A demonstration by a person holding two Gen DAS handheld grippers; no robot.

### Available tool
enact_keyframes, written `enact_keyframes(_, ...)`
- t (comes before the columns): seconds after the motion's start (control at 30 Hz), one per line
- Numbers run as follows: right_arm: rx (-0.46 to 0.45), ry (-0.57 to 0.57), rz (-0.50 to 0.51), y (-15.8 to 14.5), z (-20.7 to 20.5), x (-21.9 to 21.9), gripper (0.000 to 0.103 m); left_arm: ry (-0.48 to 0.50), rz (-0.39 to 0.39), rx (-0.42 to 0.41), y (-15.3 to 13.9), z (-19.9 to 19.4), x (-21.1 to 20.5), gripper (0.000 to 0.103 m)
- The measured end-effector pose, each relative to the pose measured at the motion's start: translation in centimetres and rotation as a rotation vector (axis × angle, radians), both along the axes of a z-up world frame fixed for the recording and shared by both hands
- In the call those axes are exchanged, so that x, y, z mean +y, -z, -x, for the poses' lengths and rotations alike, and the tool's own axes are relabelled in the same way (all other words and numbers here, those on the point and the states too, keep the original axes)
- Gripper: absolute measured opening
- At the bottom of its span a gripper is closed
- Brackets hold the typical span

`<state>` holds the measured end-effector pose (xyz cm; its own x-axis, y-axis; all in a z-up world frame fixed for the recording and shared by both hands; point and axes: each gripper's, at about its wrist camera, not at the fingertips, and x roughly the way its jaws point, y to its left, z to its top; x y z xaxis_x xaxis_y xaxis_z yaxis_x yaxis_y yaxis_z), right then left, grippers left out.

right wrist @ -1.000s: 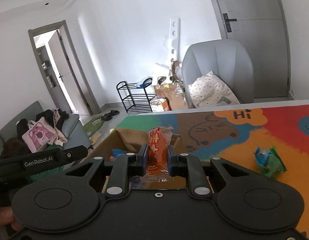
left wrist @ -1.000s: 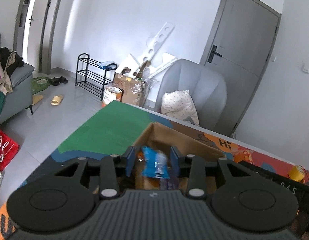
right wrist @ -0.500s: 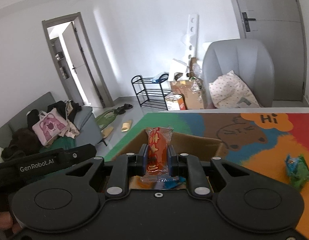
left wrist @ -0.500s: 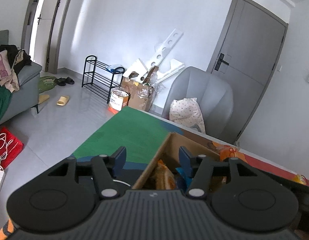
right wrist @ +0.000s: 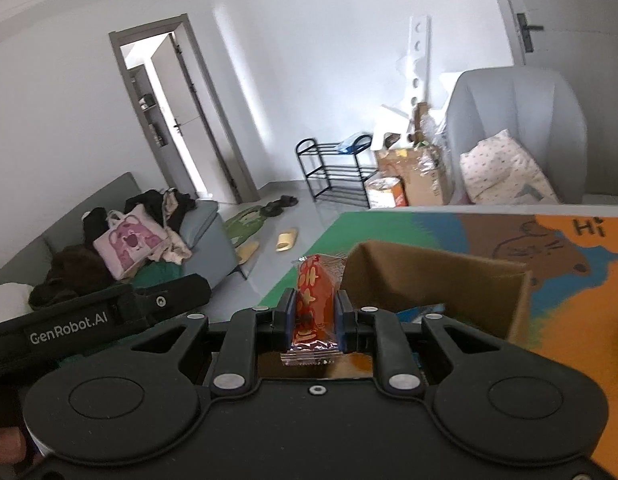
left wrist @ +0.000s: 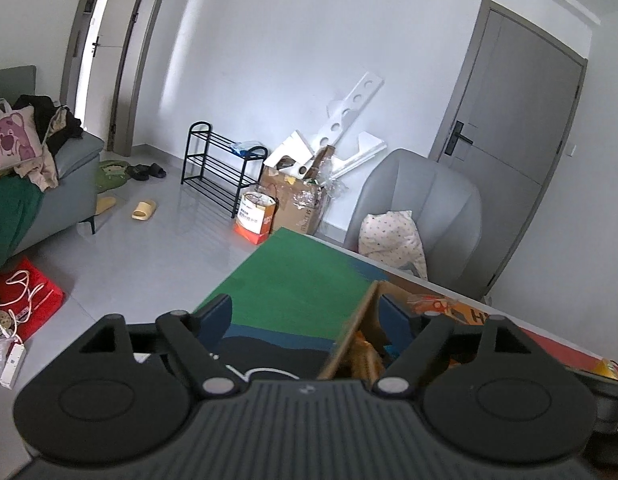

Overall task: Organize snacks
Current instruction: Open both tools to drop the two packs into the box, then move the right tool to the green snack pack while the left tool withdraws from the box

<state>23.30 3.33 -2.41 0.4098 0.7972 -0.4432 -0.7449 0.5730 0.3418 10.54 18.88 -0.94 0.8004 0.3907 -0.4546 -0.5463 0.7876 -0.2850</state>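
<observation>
Currently the left gripper [left wrist: 309,322] is seen with jaws spread wide, having just been opening, nothing pinched between them; the near wall of the cardboard box [left wrist: 351,340] stands in the gap, with snack packets partly visible inside. Meanwhile the right gripper [right wrist: 313,318] is seen with jaws that have just been opening slightly, pads still against the red snack packet [right wrist: 315,304], which is held upright just beside the box's corner, above the colourful table mat [right wrist: 569,304].
</observation>
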Motion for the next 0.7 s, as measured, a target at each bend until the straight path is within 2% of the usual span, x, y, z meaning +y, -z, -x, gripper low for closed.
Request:
enact_keyframes(0.07,0.009,0.002,-0.006,0.0,0.0,-0.2,0.046,-0.01,0.004,-0.001,-0.1,0.3,0.4,0.079)
enact_keyframes(0.33,-0.015,0.068,0.017,-0.6,0.1,-3.1,0.048,-0.016,0.009,0.003,-0.1,0.5,0.4,0.083)
enact_keyframes(0.5,-0.022,0.136,0.033,-0.7,-0.4,-5.8,0.057,0.047,0.005,0.008,-0.1,-0.4,-1.5,0.085)
enact_keyframes(0.7,-0.021,0.214,0.034,-0.7,-1.2,-10.0,0.063,0.12,-0.01,0.015,0.0,-1.7,-4.7,0.094)
